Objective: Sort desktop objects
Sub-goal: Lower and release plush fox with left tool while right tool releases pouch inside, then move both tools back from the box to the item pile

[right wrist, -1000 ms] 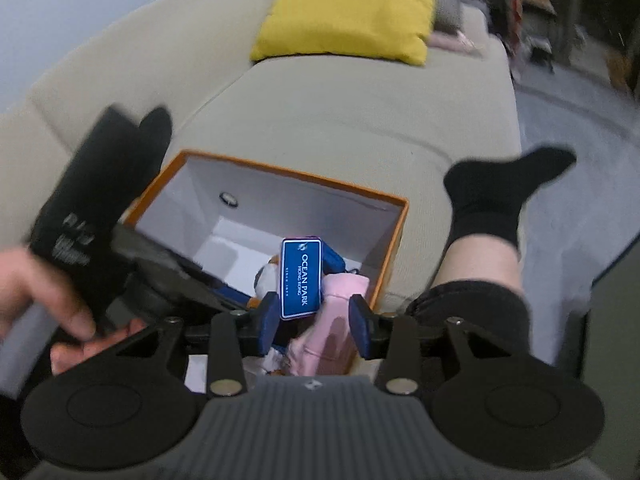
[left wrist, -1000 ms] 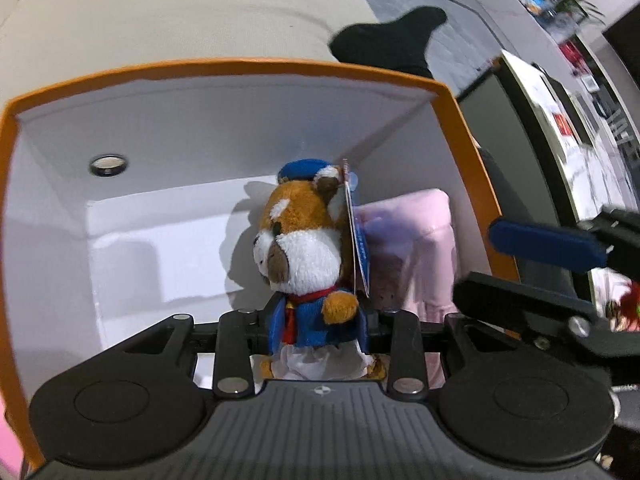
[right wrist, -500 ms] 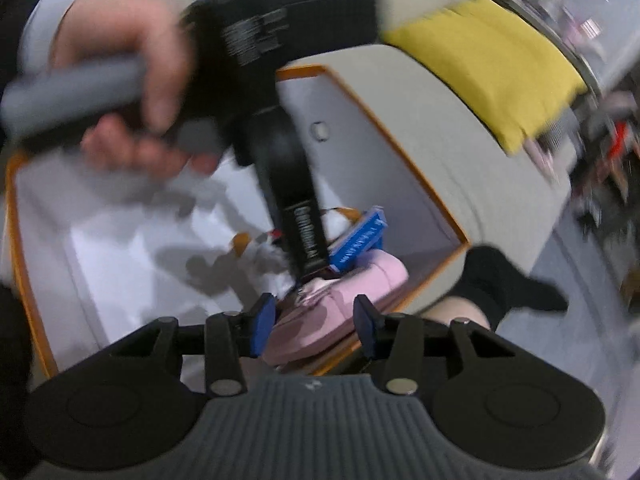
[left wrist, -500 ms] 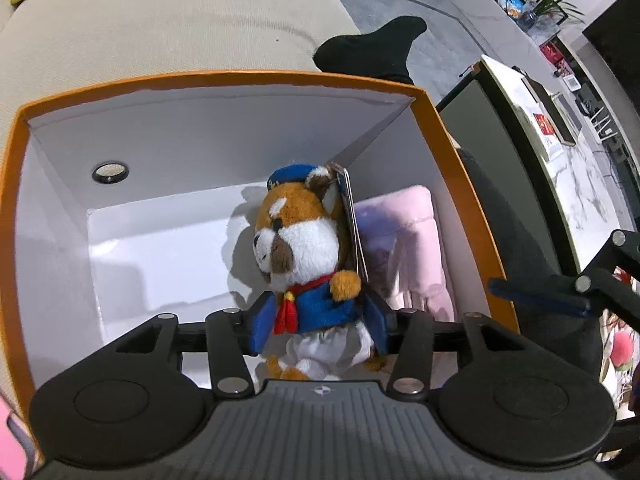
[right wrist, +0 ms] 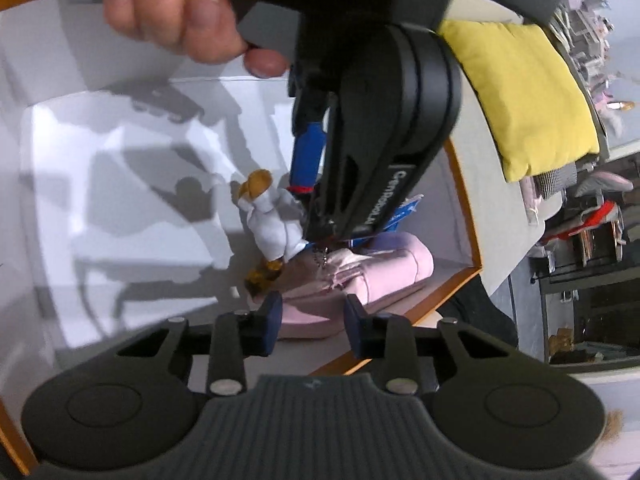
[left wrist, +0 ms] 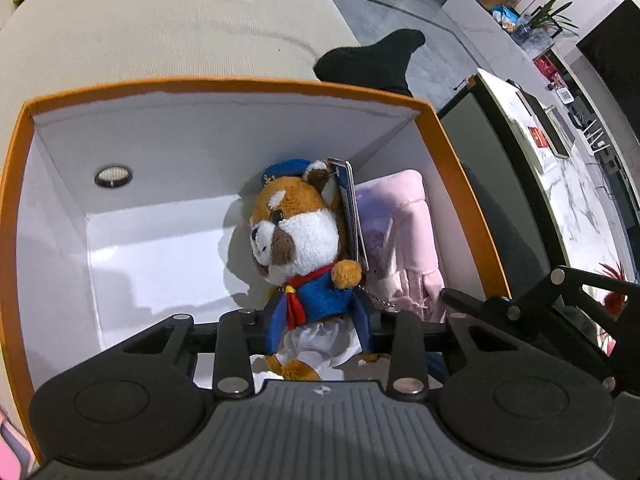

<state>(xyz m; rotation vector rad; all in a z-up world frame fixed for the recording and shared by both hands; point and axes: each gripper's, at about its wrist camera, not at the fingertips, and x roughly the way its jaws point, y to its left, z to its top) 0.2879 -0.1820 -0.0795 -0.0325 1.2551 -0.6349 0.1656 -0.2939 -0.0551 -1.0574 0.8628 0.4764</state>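
Since the earlier frames my right gripper had rolled over and dropped toward the box, while the left gripper barely shifted. The left jaws were closing, their pads pressed on the plush at its blue jacket, so I had it held low inside the box, against the pink case. The right jaws were closing too, partly open around the near end of that case; I couldn't tell whether the pads were touching it. I judged this the placing step: the plush was in the box but not released. Next I'd need to part the left jaws and lift clear without snagging its tag or chain.
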